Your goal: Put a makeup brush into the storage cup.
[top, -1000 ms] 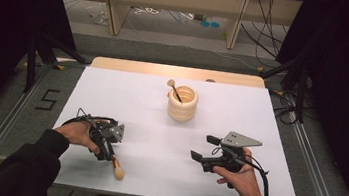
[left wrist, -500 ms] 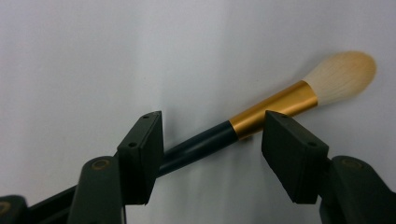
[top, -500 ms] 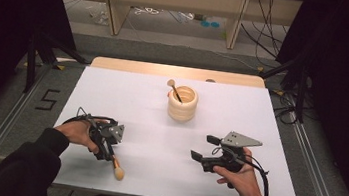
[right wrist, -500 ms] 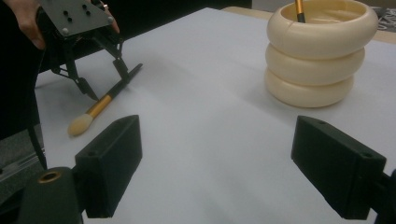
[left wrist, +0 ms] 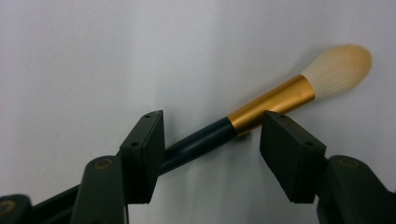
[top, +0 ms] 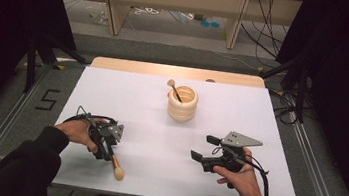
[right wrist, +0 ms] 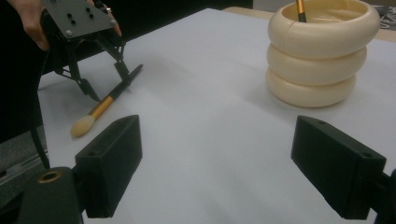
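While the left gripper (top: 105,150) hung low over the white table (top: 268,139), its jaws stood on either side of a brush (top: 114,166), which lay flat on the sheet near the front edge. In the left gripper view the brush (left wrist: 261,107) ran slantwise between the two pads: the dark handle passed just beside the left pad, and the gold ferrule came close to the right pad, with the pale bristles beyond it. The jaws had just been closing with the brush between them, but a gap showed on the right side, so the pads did not yet press on it. I could not tell whether the left pad touched the handle.

In the right gripper view, the brush (right wrist: 100,109) lay under the left gripper (right wrist: 105,81), with the bristles toward the camera.

The right gripper (top: 202,149) was held in the right hand (top: 238,179), well apart from the brush, and its jaws stood wide open with nothing in them.

Farther back, near the middle of the table, stood a cream holder (top: 182,103) made of three stacked rings. A second brush (top: 174,89) leaned inside it, bristles up.
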Action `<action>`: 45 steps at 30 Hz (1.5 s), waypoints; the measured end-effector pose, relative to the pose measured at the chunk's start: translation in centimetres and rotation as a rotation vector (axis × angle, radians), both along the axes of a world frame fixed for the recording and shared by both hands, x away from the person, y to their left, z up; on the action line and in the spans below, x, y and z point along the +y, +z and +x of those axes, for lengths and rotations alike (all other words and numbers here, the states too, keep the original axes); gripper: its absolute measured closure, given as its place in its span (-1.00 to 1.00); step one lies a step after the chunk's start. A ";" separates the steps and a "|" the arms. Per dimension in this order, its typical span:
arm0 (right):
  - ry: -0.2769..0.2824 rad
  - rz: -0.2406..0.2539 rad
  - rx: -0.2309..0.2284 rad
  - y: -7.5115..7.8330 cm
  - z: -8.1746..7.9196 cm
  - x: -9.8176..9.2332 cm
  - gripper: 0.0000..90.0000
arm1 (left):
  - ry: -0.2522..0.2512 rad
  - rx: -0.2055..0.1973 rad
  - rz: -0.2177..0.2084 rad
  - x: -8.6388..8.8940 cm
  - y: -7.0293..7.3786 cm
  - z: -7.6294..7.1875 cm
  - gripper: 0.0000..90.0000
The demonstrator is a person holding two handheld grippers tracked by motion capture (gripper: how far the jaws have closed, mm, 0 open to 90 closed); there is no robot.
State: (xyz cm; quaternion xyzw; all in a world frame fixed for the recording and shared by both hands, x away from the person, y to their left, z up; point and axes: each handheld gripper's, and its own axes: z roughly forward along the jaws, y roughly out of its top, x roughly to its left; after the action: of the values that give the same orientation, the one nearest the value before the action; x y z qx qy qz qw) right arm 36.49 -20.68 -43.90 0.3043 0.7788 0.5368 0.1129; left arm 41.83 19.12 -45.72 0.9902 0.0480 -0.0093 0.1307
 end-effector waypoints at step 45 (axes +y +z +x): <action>0.007 0.021 0.023 -0.1 0.1 -0.1 -0.62 | -0.062 -0.057 0.141 -0.4 0.1 -0.1 0.73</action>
State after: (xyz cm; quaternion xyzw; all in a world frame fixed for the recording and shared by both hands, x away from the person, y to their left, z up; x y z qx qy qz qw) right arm 36.58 -20.76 -43.99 0.3091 0.7753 0.5419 0.0987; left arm 41.72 18.71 -45.62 0.9978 0.0142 0.0184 0.0614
